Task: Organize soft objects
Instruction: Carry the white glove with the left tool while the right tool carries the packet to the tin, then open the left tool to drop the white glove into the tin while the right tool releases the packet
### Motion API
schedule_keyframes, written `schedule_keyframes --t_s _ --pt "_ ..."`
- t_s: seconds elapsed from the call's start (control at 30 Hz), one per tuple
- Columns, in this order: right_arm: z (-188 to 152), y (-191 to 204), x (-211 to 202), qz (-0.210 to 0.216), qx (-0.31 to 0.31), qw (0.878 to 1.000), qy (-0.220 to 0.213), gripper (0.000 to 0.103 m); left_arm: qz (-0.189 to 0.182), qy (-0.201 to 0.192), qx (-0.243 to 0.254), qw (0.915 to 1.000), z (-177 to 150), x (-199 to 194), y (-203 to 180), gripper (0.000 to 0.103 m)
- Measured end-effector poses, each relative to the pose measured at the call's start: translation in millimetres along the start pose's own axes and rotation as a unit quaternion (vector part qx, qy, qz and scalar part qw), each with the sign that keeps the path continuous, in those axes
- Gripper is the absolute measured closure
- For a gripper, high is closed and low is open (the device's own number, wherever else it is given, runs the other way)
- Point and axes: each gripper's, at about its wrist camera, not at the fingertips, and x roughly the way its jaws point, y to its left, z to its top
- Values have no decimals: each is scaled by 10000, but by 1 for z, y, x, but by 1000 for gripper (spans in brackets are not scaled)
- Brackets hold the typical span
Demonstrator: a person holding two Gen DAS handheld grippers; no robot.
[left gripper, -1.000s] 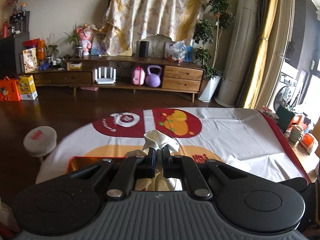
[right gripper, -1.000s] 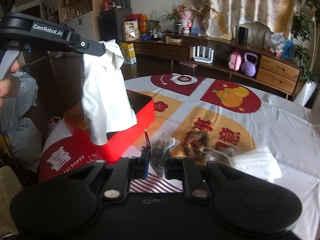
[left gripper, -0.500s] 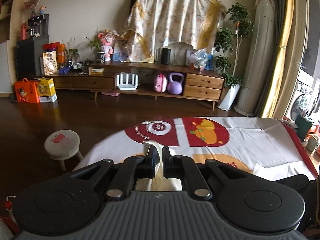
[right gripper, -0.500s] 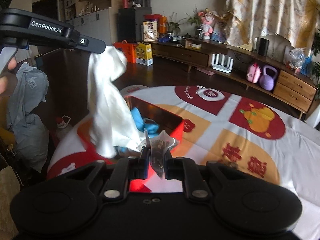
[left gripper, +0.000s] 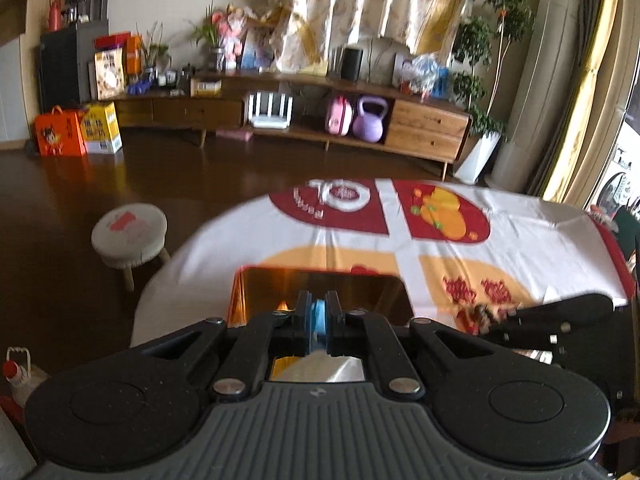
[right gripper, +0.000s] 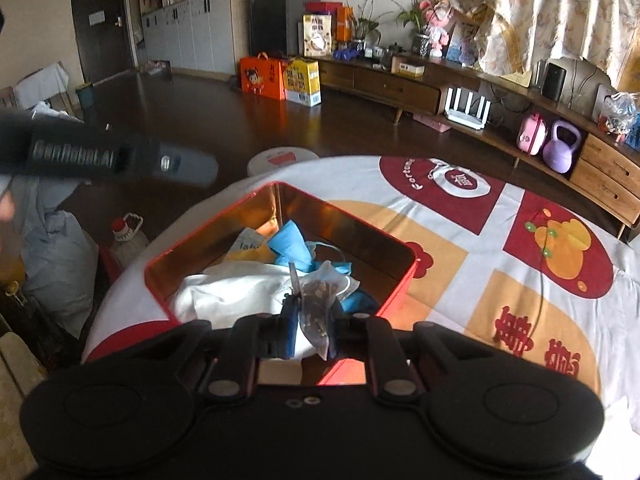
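A red box with a gold inside [right gripper: 276, 216] stands on the table's left part. The white cloth [right gripper: 236, 288] lies inside it beside a blue soft item [right gripper: 294, 242]. My right gripper [right gripper: 314, 312] is shut on a clear bag of dried bits [right gripper: 318, 300] and holds it over the box's near side. My left gripper [left gripper: 318, 314] sits above the box [left gripper: 320, 284] with its fingers nearly together and nothing between them; blue shows through the narrow gap. In the right wrist view the left gripper [right gripper: 104, 156] is blurred, up at the left.
The round table wears a white, red and orange cloth [right gripper: 500, 248]. A small round stool [left gripper: 129, 232] stands on the dark floor to the left. A plastic jug [right gripper: 128, 236] and a grey bag [right gripper: 56, 256] sit by the table's left edge. A TV cabinet [left gripper: 320, 120] lines the far wall.
The white cloth has left my left gripper and now lies in the box. My left gripper has pulled up and left. My right gripper carried the bag over the box.
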Motion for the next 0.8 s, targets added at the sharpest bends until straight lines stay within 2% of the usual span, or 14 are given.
schedule_keyframes --t_s 0.43,0.8 --pt "1 2 40 -77 -111 9993 354 85 -1 471 -90 9988 -29 28 7 96" --pt "-2 0 26 46 14 9995 321 79 -64 523 -91 9986 -34 28 2 96"
